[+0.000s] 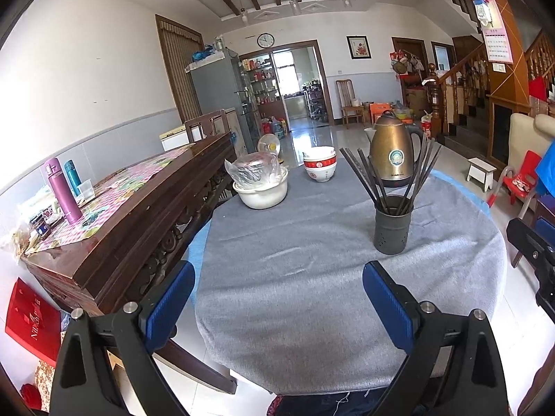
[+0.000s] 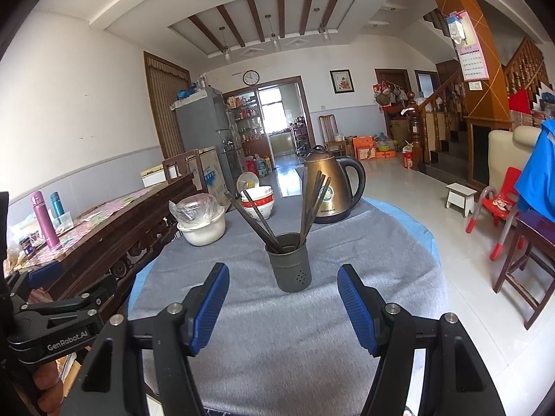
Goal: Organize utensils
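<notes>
- The left gripper (image 1: 277, 298), a black frame with blue ribbed pads, hangs over the near edge of the round table under a grey cloth (image 1: 295, 277); its fingers stand wide apart and hold nothing.
- At the far left of the cloth sits a cream plastic basin (image 1: 262, 192) with a clear bag of something in it, and just right of it a stack of white bowls with red bands (image 1: 319, 166).
- The task's things, a bunch of dark slim chopsticks (image 2: 274, 215), already stand in the dark grey perforated cylindrical holder (image 2: 289, 263), fanned into two leaning groups. No loose utensil shows on the cloth.
- Behind the holder stands a bronze electric kettle with a black handle (image 2: 331, 187).
- The right gripper (image 2: 283, 306) is lined up on the holder, its fingers spread and empty.
- This fits either chopsticks all gathered in, or a holder about to be emptied or sorted; the pictures do not settle which.
- Judgement for any handling here: grip one stick near mid-length, since the thin, smooth sticks may slip, and steady the light holder against tipping.
</notes>
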Tool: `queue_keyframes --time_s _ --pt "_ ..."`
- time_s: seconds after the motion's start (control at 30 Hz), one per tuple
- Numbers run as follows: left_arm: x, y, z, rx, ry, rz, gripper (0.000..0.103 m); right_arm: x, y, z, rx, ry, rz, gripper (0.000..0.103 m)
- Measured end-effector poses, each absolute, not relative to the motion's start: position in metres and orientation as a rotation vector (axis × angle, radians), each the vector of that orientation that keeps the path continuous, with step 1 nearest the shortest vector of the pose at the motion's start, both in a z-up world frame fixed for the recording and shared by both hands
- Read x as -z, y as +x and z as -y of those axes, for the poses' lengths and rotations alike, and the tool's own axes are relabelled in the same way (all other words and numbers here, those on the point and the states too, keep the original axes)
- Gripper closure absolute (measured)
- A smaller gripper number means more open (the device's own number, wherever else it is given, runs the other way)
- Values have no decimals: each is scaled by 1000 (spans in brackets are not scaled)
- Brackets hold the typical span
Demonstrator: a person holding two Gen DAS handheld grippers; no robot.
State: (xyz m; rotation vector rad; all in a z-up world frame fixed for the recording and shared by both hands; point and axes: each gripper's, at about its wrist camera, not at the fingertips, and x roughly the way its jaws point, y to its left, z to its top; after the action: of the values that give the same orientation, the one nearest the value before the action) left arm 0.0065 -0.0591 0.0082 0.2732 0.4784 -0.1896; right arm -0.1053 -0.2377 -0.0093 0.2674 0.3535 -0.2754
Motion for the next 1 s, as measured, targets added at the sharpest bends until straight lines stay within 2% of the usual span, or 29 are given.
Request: queue_keyframes --time_s 1.0 --pt "-9 7 56 189 259 -476 6 10 -106 236 276 267 -346 34"
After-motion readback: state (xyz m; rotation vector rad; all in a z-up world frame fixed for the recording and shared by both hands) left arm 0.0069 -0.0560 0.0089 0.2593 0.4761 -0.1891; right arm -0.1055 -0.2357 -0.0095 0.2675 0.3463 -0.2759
